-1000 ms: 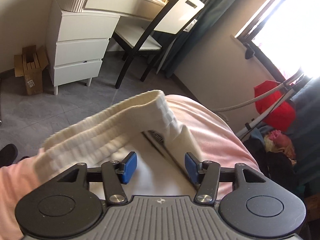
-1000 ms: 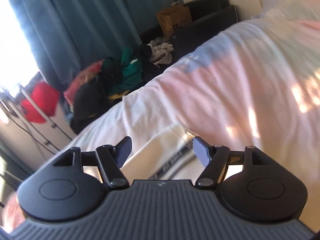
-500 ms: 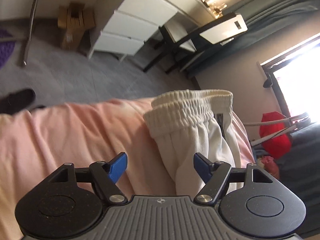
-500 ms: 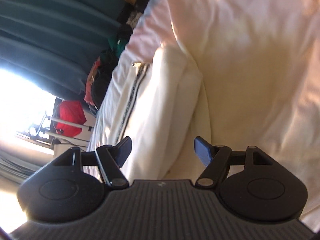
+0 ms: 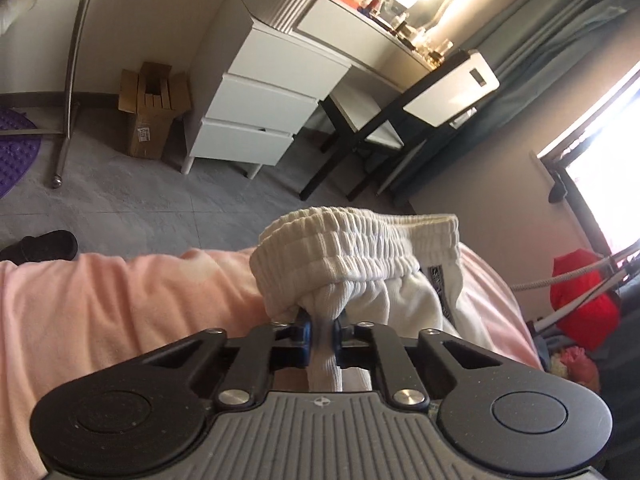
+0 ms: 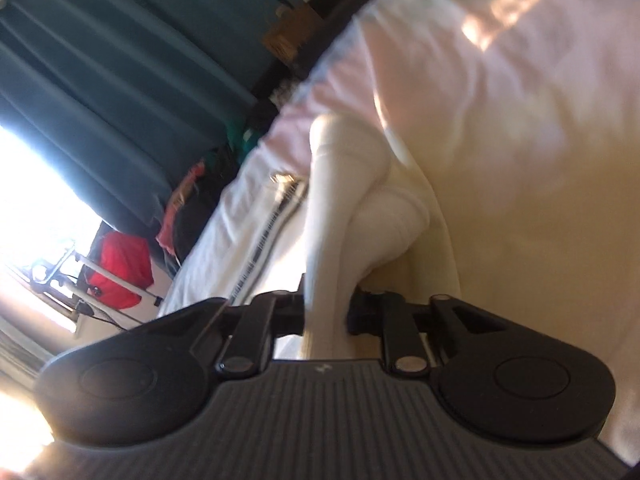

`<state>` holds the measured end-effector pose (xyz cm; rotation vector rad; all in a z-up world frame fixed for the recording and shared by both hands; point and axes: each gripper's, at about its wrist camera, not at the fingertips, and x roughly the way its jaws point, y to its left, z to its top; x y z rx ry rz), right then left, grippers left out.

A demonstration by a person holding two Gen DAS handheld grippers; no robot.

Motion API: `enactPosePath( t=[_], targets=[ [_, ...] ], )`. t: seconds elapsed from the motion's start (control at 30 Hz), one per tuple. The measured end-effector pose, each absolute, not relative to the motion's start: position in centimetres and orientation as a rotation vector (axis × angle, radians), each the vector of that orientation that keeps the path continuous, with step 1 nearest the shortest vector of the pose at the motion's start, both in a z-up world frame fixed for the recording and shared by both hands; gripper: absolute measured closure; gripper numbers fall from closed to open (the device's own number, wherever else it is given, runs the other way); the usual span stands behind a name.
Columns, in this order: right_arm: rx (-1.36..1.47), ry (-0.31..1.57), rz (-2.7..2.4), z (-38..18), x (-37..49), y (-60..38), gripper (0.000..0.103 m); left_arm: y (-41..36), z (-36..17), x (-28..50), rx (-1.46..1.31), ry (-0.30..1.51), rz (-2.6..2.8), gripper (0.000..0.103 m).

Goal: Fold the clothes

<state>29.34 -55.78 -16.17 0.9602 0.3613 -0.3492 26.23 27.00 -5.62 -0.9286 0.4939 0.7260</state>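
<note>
A white drawer unit (image 5: 260, 108) and chair (image 5: 400, 120) are being seen beyond the pink bedspread (image 5: 120, 300). The white shorts (image 5: 360, 256) are being pinched by both the left gripper (image 5: 320, 330) and right gripper (image 6: 326, 312), jaws clamped on fabric.

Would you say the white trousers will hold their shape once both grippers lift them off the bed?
Probably not: the white trousers bunch where the left gripper pinches them, so they should sag. The ribbed waistband looks thick, likely grippy.

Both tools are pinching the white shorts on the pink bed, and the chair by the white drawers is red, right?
Not quite. The chair is black and white, not red, as the left wrist view shows. The rest holds: the left tool and the right tool are both shut on the white shorts on the pink bed, near the white drawers.
</note>
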Motion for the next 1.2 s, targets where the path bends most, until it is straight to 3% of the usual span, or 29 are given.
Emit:
enactPosePath(
  t=[0.4,0.63,0.87,0.97,1.03,1.13,1.2],
  targets=[
    [1.066,0.271,-0.333,-11.5,20.5,-55.9,0.089,29.3,3.3,18.4,-0.903,0.526,0.664,0.096],
    [1.135,0.278,-0.337,-12.1,13.4,-56.8,0.089,31.2,3.3,9.8,-0.895,0.637,0.600,0.095],
    [1.302,0.344,-0.360,-15.5,11.1,-58.5,0.089,32.0,-2.6,6.4,-0.862,0.728,0.577,0.090],
    [1.388,0.348,-0.349,-17.0,11.0,-59.1,0.088,30.8,-3.3,5.5,-0.832,0.705,0.568,0.083],
    [1.401,0.353,-0.332,-17.5,11.0,-59.4,0.087,30.0,-3.4,5.4,-0.806,0.722,0.570,0.070],
    [1.362,0.376,-0.288,-17.4,11.8,-59.5,0.085,28.9,-3.5,5.2,-0.750,0.758,0.557,0.039],
    [1.329,0.394,-0.255,-17.3,12.5,-59.5,0.082,27.9,-3.8,5.2,-0.696,0.812,0.564,0.030]
  ],
)
